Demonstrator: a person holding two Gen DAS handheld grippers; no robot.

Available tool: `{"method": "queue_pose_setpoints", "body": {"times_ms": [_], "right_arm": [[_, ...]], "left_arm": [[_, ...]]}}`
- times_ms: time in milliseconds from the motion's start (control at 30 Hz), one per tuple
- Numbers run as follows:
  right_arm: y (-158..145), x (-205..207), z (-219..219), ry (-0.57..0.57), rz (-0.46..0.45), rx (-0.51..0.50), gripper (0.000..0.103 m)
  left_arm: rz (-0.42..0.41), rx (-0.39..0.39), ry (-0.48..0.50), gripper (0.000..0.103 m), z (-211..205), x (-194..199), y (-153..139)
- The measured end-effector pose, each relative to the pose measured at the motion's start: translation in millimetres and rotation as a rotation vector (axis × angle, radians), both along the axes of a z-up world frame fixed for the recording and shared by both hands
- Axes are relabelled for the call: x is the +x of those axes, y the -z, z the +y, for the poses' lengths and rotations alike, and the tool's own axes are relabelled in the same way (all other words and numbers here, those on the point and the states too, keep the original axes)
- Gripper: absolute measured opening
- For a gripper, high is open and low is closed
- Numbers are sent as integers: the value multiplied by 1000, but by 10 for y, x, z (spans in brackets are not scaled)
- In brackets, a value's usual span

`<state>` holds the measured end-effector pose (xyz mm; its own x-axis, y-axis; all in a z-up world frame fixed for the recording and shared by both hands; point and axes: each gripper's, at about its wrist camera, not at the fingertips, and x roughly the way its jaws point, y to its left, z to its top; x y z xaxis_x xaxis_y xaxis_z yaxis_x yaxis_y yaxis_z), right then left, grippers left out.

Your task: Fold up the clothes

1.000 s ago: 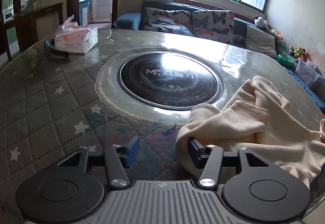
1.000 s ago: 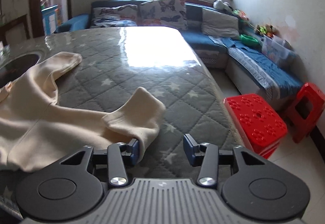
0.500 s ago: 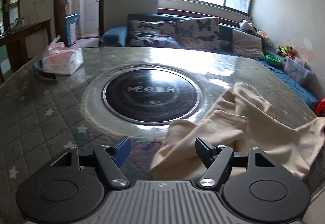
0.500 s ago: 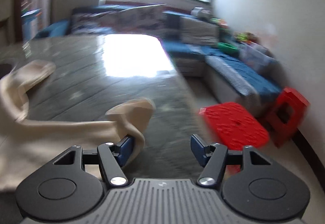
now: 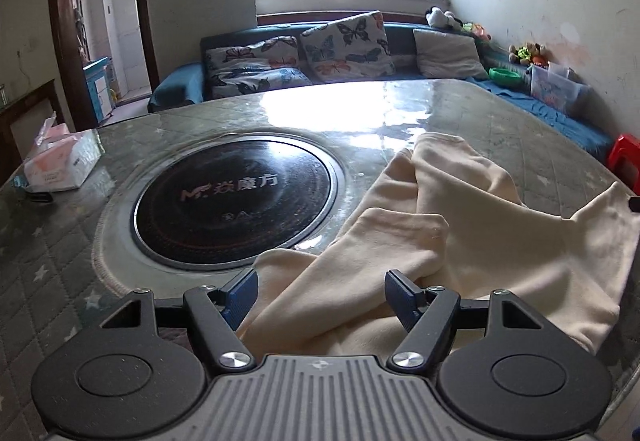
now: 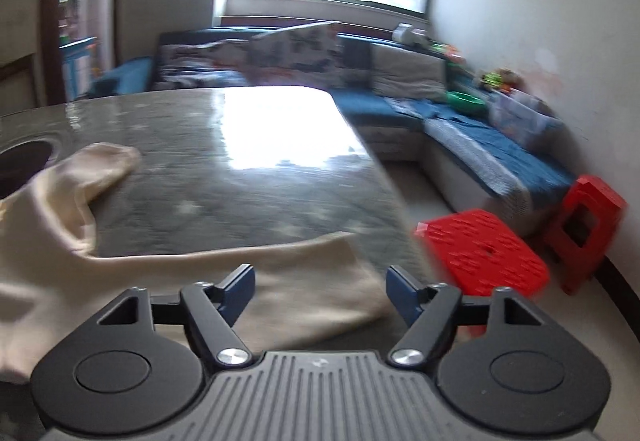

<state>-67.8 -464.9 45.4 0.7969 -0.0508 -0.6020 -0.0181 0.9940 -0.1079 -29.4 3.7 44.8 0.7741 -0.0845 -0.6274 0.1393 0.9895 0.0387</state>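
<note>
A cream garment (image 5: 460,233) lies crumpled on the right half of the quilted table (image 5: 52,241), with a sleeve reaching toward the far side. My left gripper (image 5: 320,295) is open, its blue pads on either side of a folded edge of the cloth near the table's front. In the right wrist view the same garment (image 6: 160,281) spreads from the left under my right gripper (image 6: 320,291), which is open with a cloth end between its pads. That view is blurred.
A round black cooktop (image 5: 236,201) is set in the table's middle. A tissue pack (image 5: 60,165) lies at the far left. The table's right edge (image 6: 384,181) drops to the floor, where red stools (image 6: 484,253) stand. A blue sofa (image 5: 320,57) runs behind.
Both grippers have moved over the garment and their jaws have opened wider. The cloth now lies between each pair of pads. The right view has shifted left and blurred.
</note>
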Motion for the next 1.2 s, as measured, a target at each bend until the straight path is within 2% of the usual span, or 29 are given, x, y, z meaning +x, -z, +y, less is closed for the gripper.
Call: {"method": "queue_pose_setpoints", "body": {"times_ms": [200, 433, 600, 700, 767, 800, 833, 967, 1100, 1200], "right_arm": [[130, 95, 438, -124, 38, 0, 78], [228, 136, 586, -157, 68, 17, 82], [245, 169, 552, -155, 73, 31, 84], [247, 170, 543, -154, 74, 33, 84], [249, 174, 545, -151, 74, 33, 85], [250, 176, 546, -150, 75, 33, 85], [249, 178, 545, -150, 75, 33, 85], [248, 186, 548, -149, 77, 30, 85], [252, 189, 549, -148, 75, 29, 85], [254, 185, 551, -146, 76, 32, 85]], "left_arm": [[-12, 20, 81, 73, -235, 130, 11], [29, -29, 35, 71, -81, 199, 89], [56, -68, 30, 65, 67, 216, 126], [80, -85, 42, 52, 94, 251, 169], [80, -87, 50, 33, 92, 249, 174], [77, -90, 54, 29, 98, 242, 167], [72, -95, 52, 19, 110, 233, 154], [52, -128, 23, 8, 234, 187, 89], [13, -132, -24, 6, 348, 133, 18], [-41, -156, -97, 6, 508, 114, -82]]}}
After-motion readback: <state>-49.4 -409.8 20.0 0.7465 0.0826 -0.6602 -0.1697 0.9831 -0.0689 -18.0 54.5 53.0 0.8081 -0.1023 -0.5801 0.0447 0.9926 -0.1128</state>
